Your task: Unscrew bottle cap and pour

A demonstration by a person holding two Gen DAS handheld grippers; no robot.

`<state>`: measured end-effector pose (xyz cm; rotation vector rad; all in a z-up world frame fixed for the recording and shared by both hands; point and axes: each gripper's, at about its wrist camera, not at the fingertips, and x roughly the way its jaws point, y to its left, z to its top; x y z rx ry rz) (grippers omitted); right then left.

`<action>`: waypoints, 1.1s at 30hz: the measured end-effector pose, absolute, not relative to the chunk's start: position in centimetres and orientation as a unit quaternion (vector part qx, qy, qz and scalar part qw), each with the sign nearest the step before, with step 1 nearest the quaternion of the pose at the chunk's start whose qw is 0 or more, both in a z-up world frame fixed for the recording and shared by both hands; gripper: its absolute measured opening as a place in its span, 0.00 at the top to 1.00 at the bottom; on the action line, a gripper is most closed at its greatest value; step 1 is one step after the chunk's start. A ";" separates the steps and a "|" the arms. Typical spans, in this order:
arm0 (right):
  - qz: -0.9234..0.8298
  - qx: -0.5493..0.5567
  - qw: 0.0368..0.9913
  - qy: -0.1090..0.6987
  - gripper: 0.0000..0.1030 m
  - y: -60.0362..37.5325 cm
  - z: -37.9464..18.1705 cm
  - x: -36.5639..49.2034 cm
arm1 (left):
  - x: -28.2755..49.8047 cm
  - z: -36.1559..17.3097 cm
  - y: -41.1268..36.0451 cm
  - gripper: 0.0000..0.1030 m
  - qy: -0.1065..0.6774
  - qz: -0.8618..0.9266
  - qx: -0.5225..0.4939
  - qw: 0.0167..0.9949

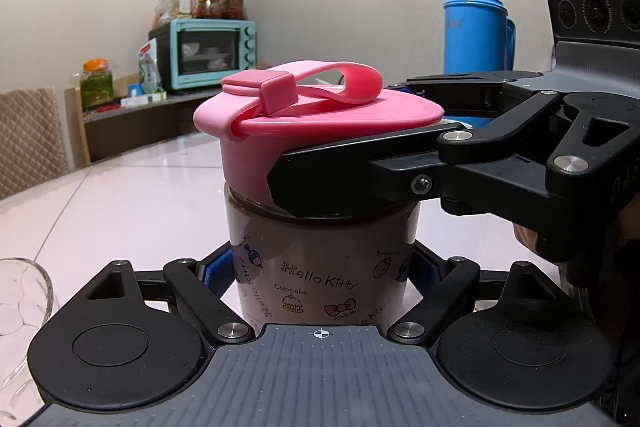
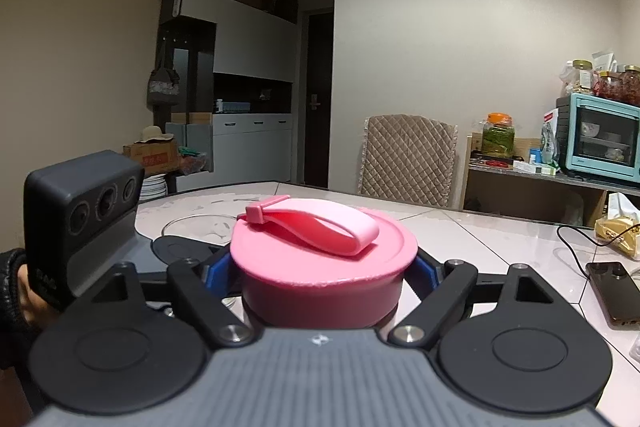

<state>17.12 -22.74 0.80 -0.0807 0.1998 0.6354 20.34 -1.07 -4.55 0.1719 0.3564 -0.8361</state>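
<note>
A Hello Kitty bottle [image 1: 320,267] with dark liquid stands upright on the white table. Its pink cap [image 1: 256,147] with a loop strap is on top, tilted. My left gripper [image 1: 320,267] is shut on the bottle body, blue pads on both sides. My right gripper [image 1: 344,163] comes in from the right and is shut on the pink cap [image 2: 324,267]; in the right wrist view its blue pads [image 2: 218,273] press the cap's sides. The left gripper's body [image 2: 80,219] shows at the left there.
A glass bowl [image 1: 20,299] sits at the left, also behind the cap in the right wrist view [image 2: 196,227]. A blue thermos [image 1: 476,27] stands behind. A phone [image 2: 612,291], cable and snack bag lie at the right. A chair, shelf and teal oven [image 2: 604,139] stand beyond the table.
</note>
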 end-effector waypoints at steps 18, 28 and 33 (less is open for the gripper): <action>0.419 -0.055 0.901 0.097 0.17 -25.5 1.2 19.2 | 20.2 -4.5 -1.2 0.13 0.172 -0.404 0.082 0.895; 0.498 -0.066 0.860 0.088 0.18 -27.2 1.6 21.0 | 20.4 -4.6 -1.2 0.13 0.172 -0.407 0.082 0.893; 0.541 -0.055 0.834 0.096 0.18 -28.1 1.8 22.6 | 20.5 -4.6 -1.1 0.13 0.173 -0.409 0.081 0.892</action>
